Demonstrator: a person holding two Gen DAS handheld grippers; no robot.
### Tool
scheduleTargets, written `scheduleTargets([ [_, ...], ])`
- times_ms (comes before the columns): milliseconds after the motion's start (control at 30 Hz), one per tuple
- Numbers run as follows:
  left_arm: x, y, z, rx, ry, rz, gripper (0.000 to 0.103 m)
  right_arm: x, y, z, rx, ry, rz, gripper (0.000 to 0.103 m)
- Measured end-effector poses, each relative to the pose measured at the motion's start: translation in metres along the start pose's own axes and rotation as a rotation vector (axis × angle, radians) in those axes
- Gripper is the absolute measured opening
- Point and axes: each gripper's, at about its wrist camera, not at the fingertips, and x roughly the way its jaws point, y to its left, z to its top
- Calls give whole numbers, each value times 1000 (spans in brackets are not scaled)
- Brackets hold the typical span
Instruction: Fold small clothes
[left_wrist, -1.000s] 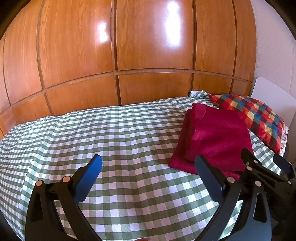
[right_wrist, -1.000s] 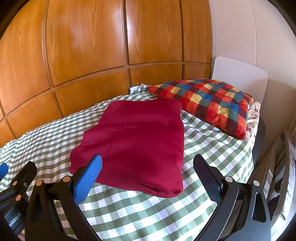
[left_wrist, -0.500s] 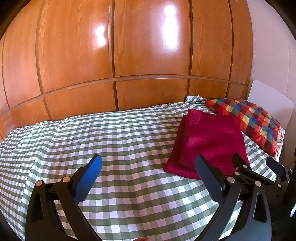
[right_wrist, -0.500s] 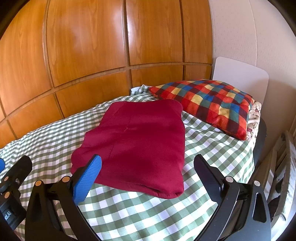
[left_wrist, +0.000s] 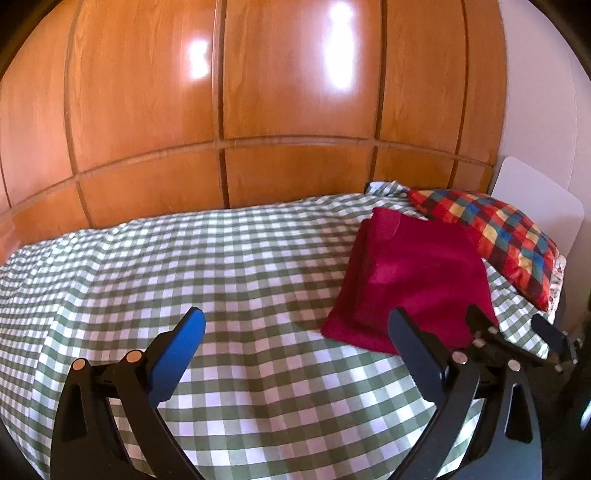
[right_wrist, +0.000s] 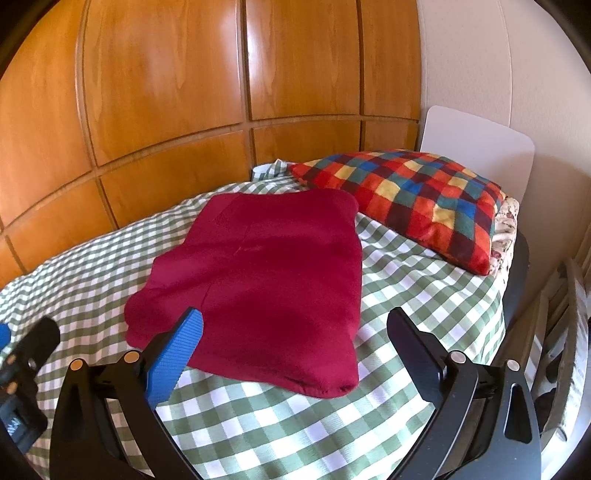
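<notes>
Both grippers (left_wrist: 295, 325) (right_wrist: 295, 325) gape above bedspread (left_wrist: 221, 266); folded garment (right_wrist: 266, 273) abuts pillow (right_wrist: 417, 192).

Left gripper (left_wrist: 295, 332) jaws apart, folded red garment (left_wrist: 413, 280) on checked bedspread (left_wrist: 221, 266)

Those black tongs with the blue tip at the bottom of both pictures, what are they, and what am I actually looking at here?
They are two hand-held grabbing tools, one in each of a person's hands, each with a wide-angle camera looking forward along its two fingers. One picture comes from the left tongs, the other from the right tongs. Both stand open and hold nothing.

Ahead is a bed with a green and white checked cover, against a wooden panelled wall. On it lies a dark red garment, folded flat. Beside that is a multicoloured checked pillow, which it touches or nearly touches. In the left view, the right tongs show at the lower right.
</notes>
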Motion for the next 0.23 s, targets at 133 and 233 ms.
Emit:
scheduleTargets([
  [133,9,9,-9,-35,34,2,100,1,-4,6,15,-2,-6,99],
  [233,15,14,-14,-41,55,9,100,0,-4,9,6,-20,-13,99],
])
